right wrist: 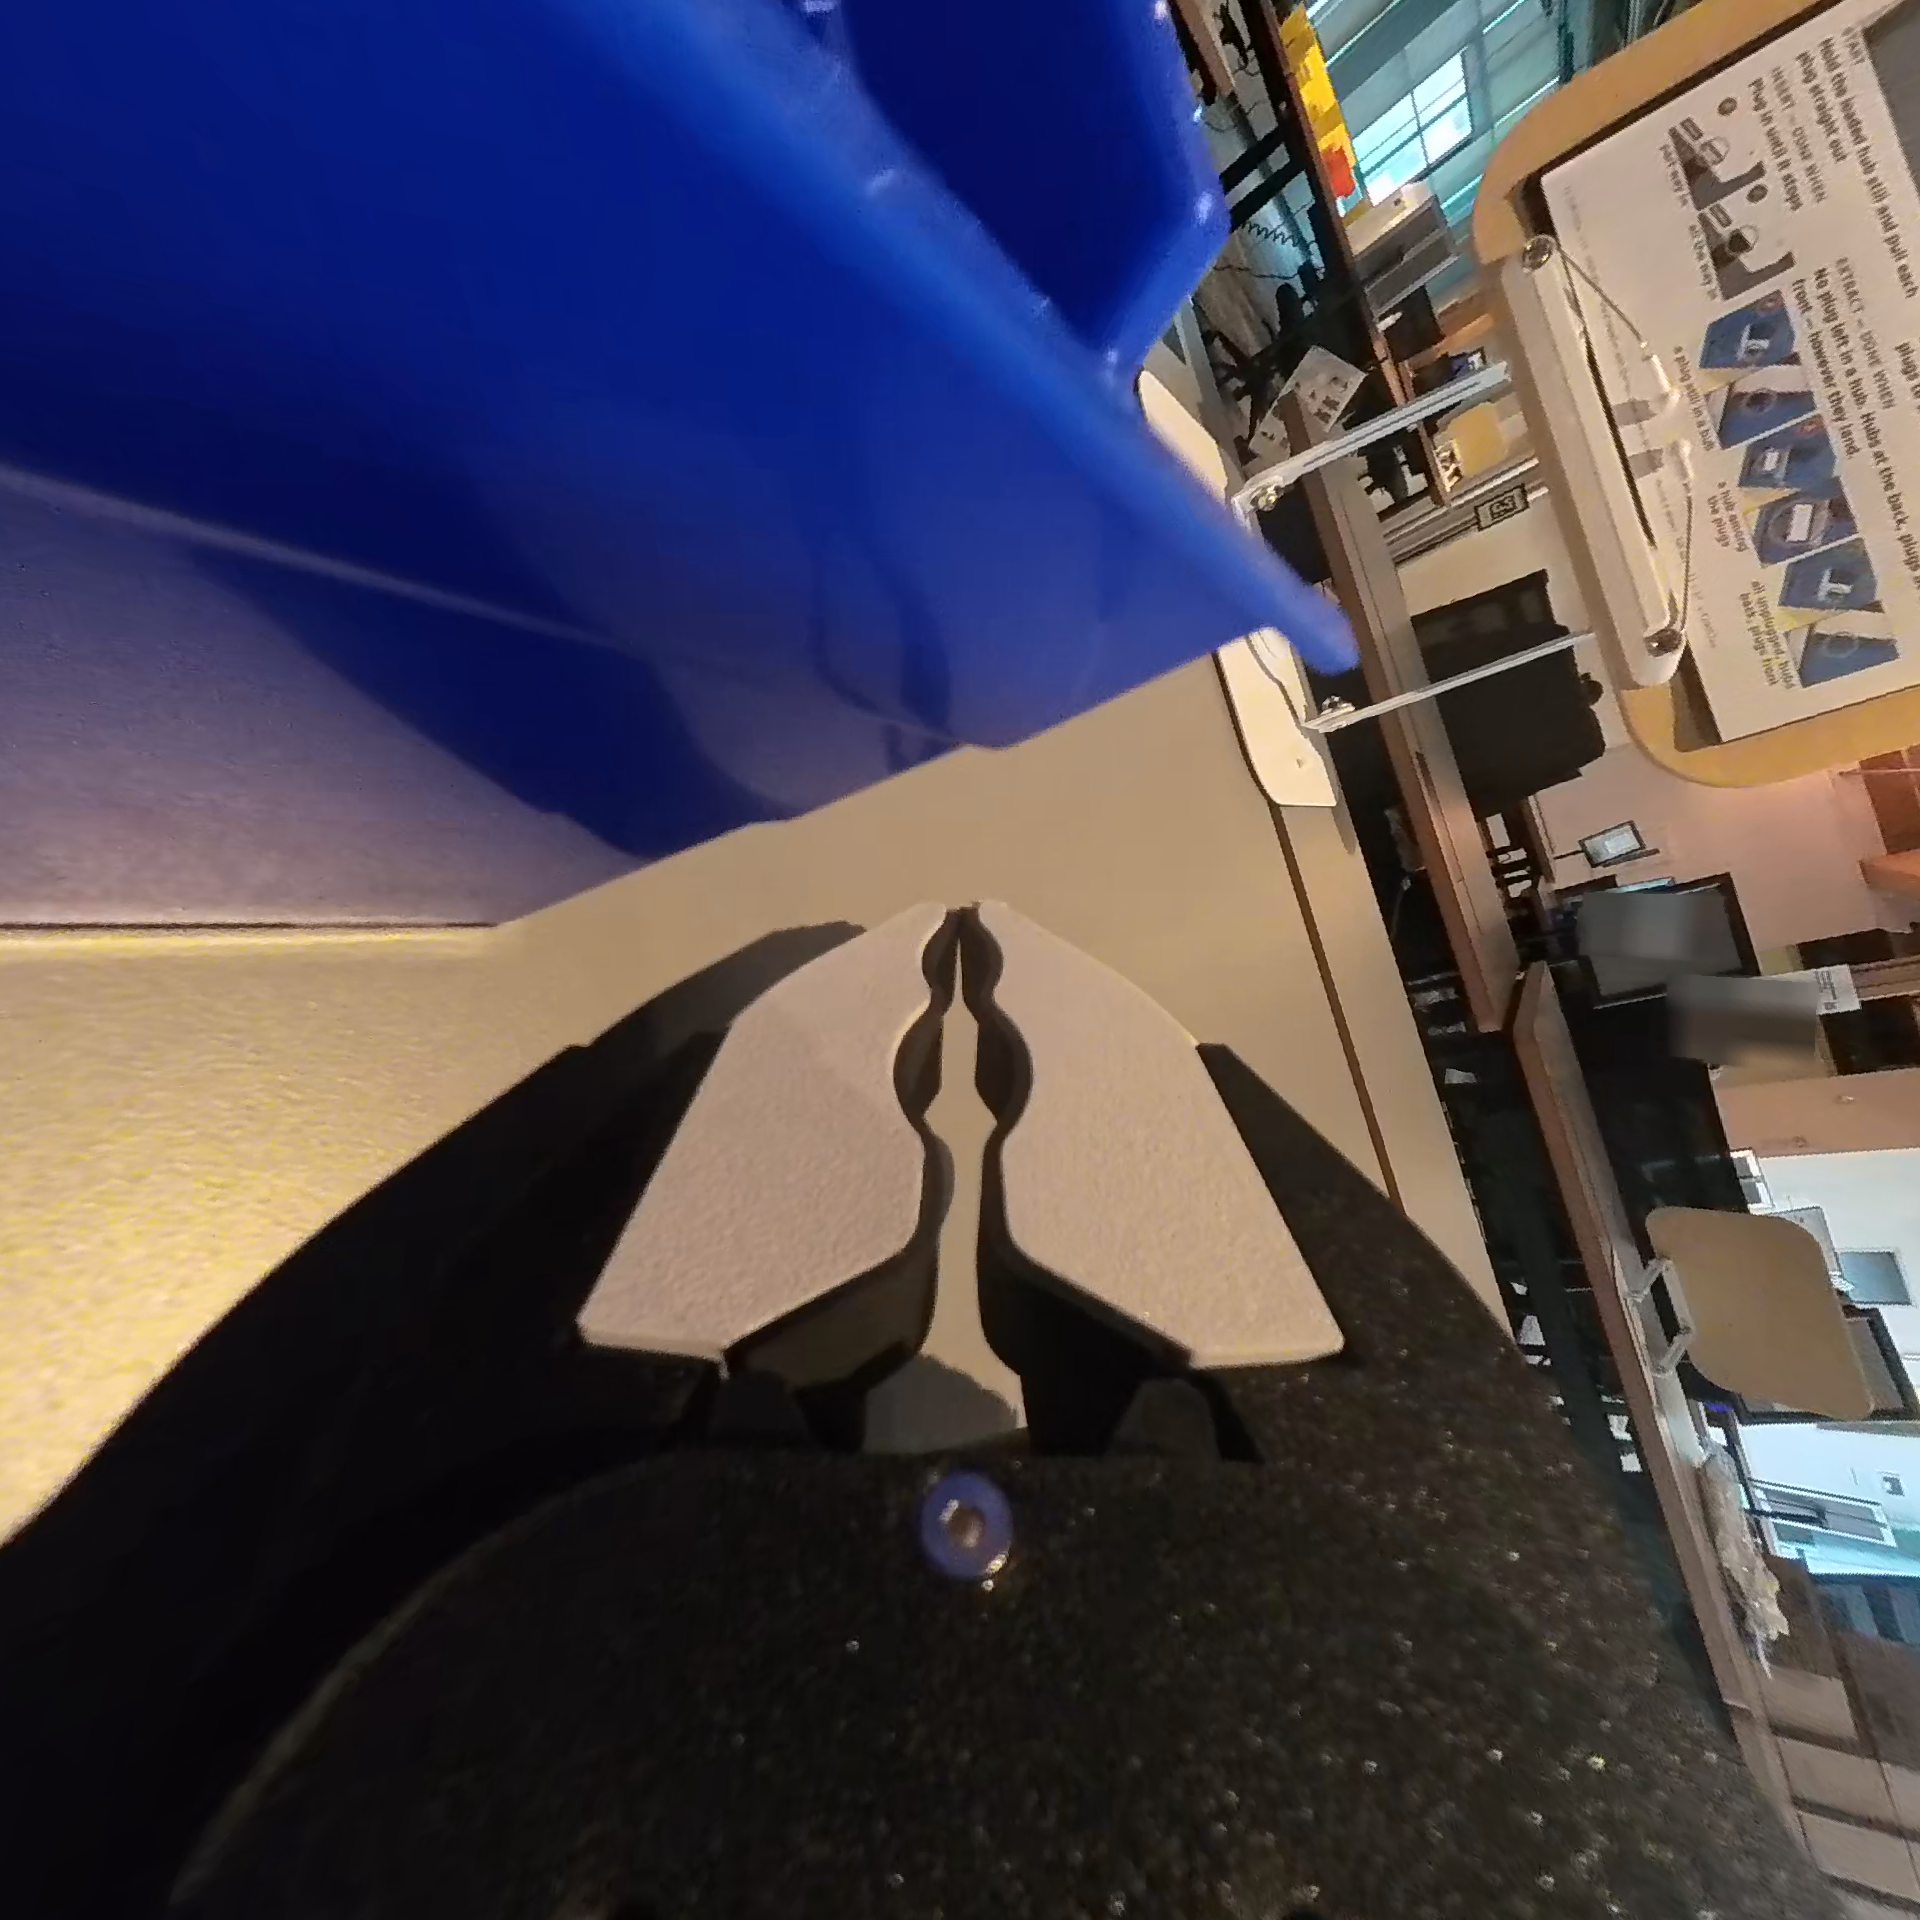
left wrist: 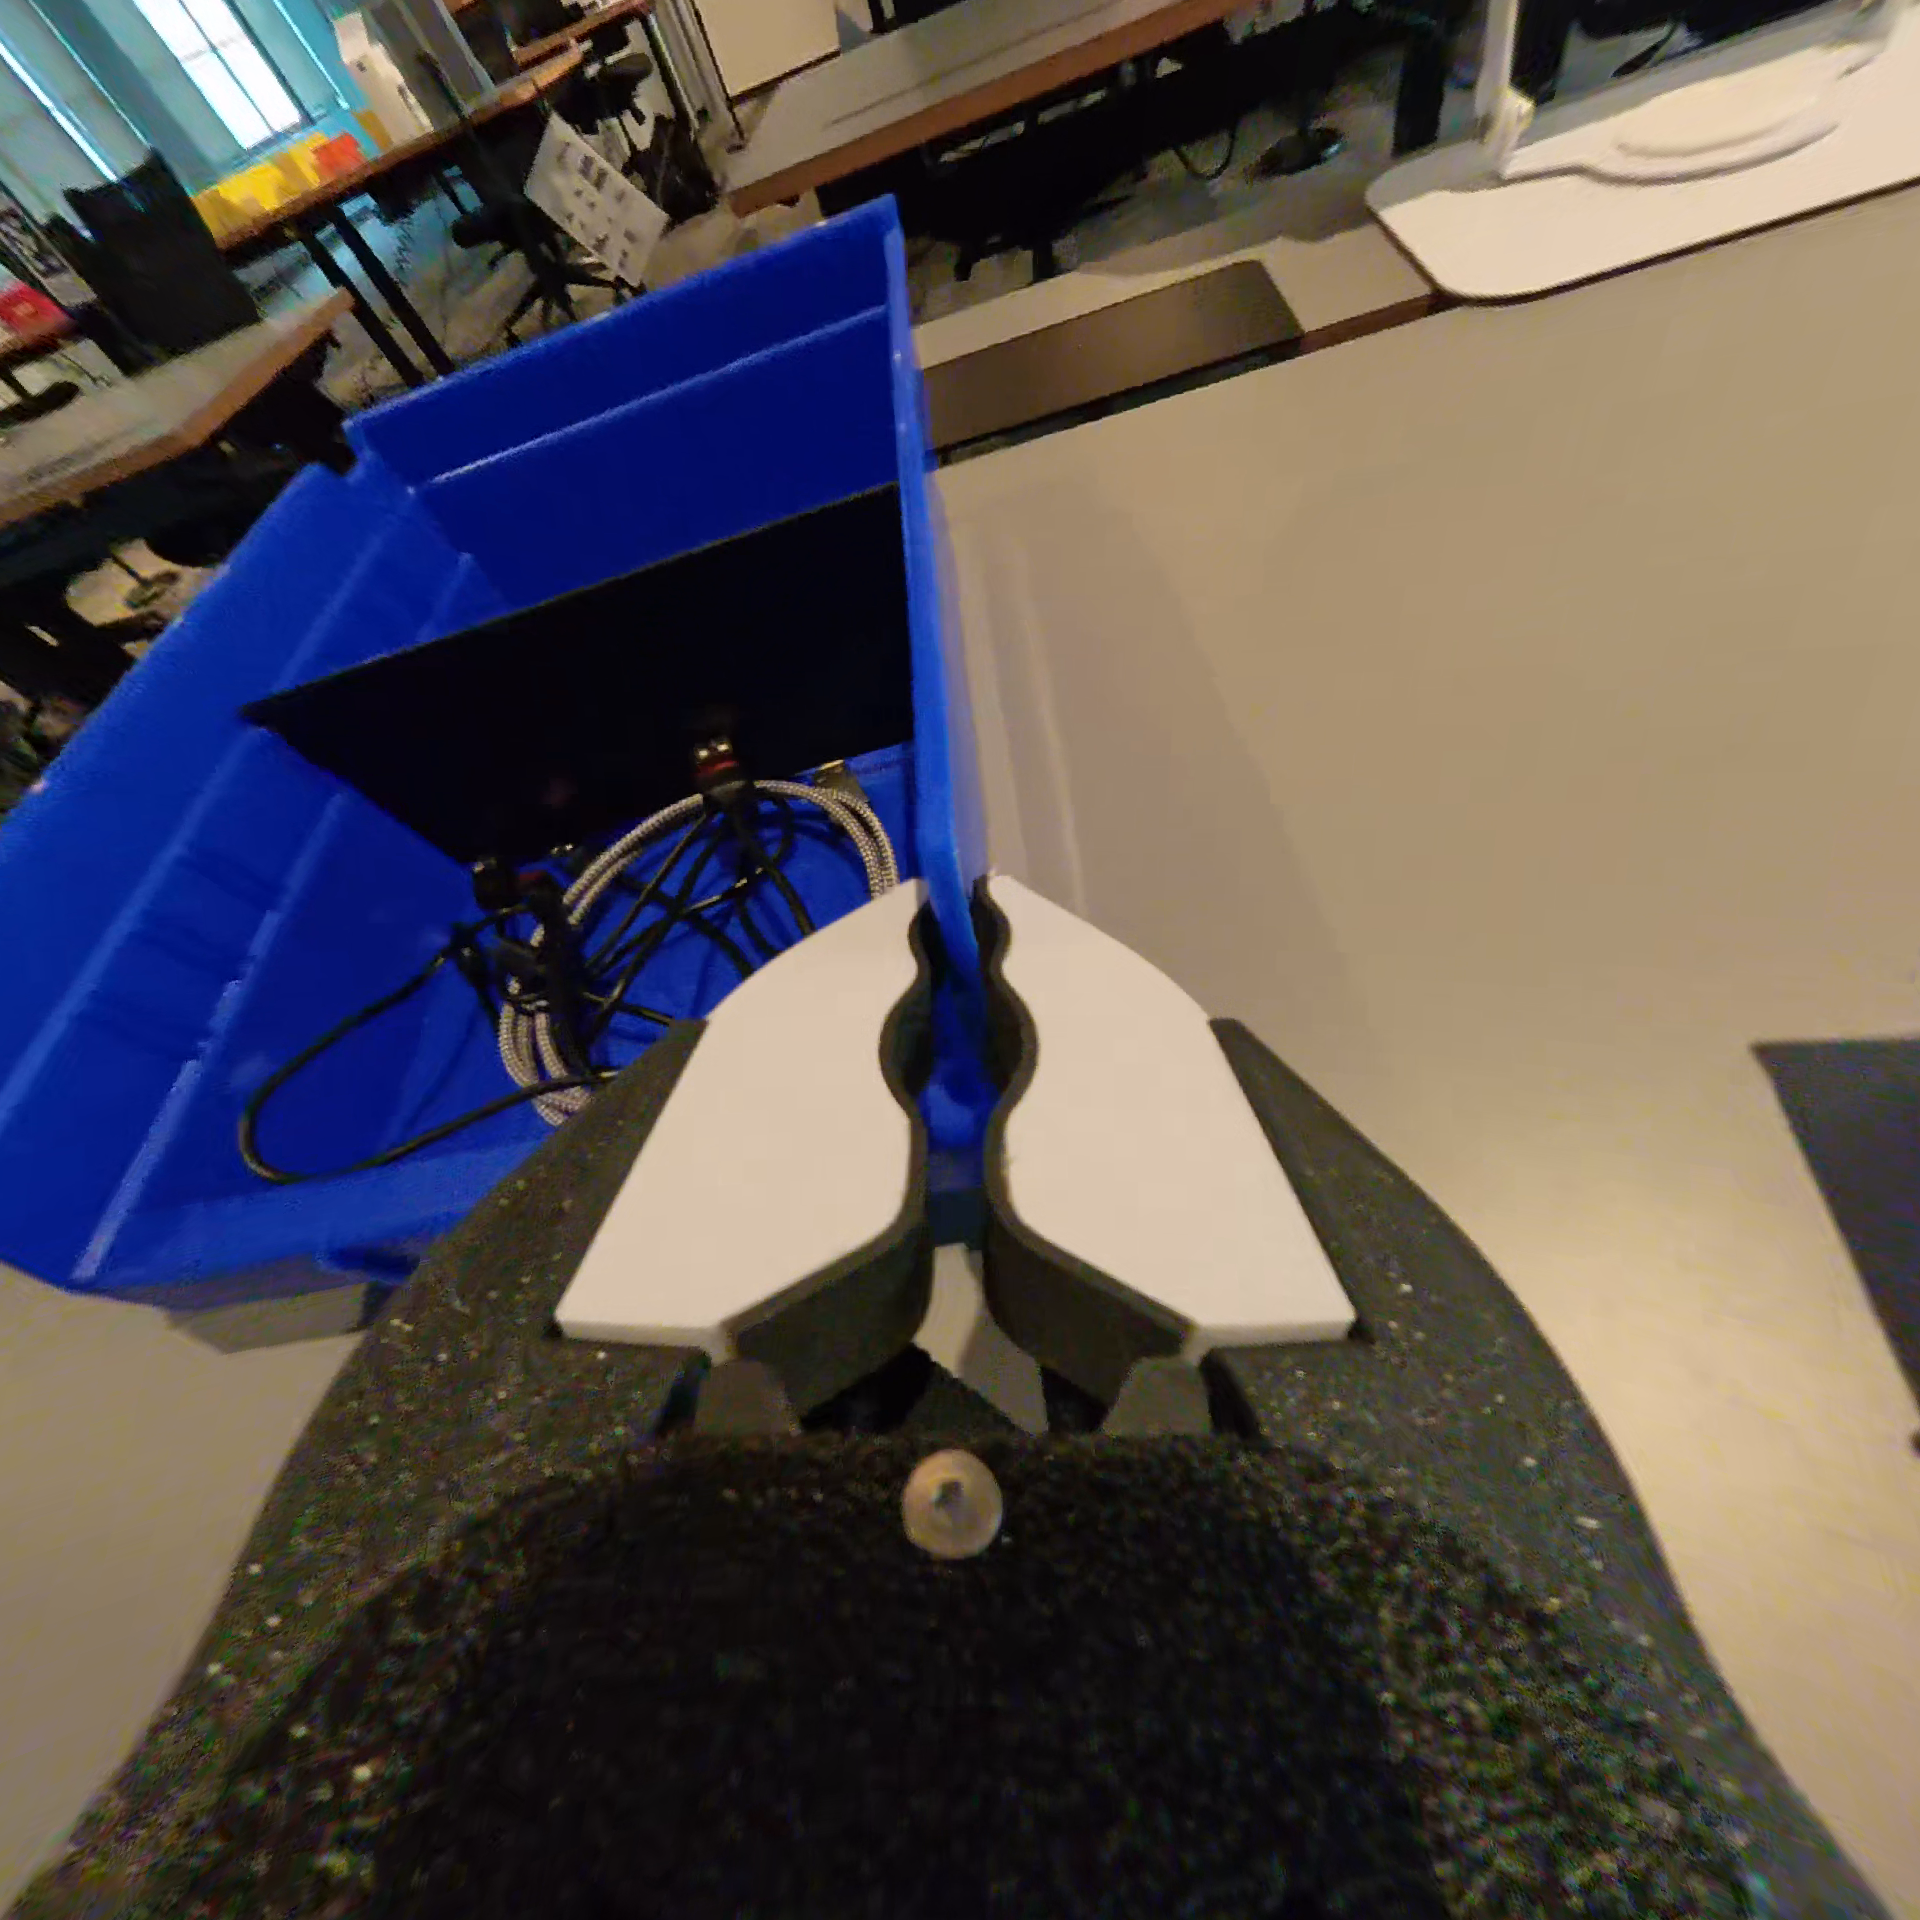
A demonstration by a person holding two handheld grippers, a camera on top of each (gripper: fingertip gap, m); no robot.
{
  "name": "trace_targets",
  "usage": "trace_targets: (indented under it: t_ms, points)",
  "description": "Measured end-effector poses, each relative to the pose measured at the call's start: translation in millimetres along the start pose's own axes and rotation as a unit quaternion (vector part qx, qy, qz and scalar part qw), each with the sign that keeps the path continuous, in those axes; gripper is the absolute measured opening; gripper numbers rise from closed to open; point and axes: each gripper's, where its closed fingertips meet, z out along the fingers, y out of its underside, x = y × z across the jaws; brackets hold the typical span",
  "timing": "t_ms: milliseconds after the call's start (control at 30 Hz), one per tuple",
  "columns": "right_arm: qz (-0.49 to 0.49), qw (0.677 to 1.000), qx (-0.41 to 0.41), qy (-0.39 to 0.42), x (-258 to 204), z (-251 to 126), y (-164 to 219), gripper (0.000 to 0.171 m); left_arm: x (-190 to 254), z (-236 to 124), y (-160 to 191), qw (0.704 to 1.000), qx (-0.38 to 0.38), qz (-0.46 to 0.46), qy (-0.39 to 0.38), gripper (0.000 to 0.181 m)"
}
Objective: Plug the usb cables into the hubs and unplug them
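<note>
A blue plastic bin (left wrist: pixel 644 447) stands on the pale table (left wrist: pixel 1455 727). It holds a black divider (left wrist: pixel 623 675) and a tangle of braided grey and black usb cables (left wrist: pixel 665 914) with plugs. My left gripper (left wrist: pixel 954 894) is shut on the bin's right wall (left wrist: pixel 940 790), with both pads pressed on the blue rim. My right gripper (right wrist: pixel 961 912) is shut with nothing between its pads, low over the table (right wrist: pixel 312 1091) beside the bin's outer side (right wrist: pixel 520 364). No hub shows clearly.
A dark mat (left wrist: pixel 1860 1174) lies at the right edge of the table. A white lamp base (left wrist: pixel 1621 135) stands at the far right. A clipboard with a printed instruction sheet (right wrist: pixel 1704 343) stands on a stand beyond the table. Desks and chairs fill the room behind. About 45 centimetres separates my left fingertips from my right.
</note>
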Motion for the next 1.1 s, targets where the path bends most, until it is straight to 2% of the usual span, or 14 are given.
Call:
trace_targets:
  t_ms: [400, 600, 800, 967, 1100]
  points:
    - [-0.001, 1.000, 0.002, 0.005, 0.7, -0.6, -0.3, 0.000, -35.4, -39.8, 27.3, 0.998, 0.002, -0.040, -0.044, 0.006]
    - [-0.003, 1.000, 0.000, 0.007, 1.0, -0.2, -0.2, 0.000, -47.3, -61.4, 39.7, 0.997, 0.000, -0.019, -0.068, 0.006]
    - [-0.004, 1.000, -0.002, 0.011, 1.4, -0.2, 0.0, 0.000, -58.7, -57.7, 42.0, 0.999, 0.008, 0.019, -0.031, 0.005]
    - [-0.004, 1.000, -0.005, 0.015, 1.9, -0.3, 0.5, 0.000, -79.8, -54.7, 47.4, 1.000, 0.019, 0.004, 0.012, 0.004]
    - [-0.003, 1.000, -0.007, 0.017, 2.4, -0.4, 0.9, 0.000, -91.9, -44.7, 46.8, 1.000, 0.025, 0.013, 0.013, 0.005]
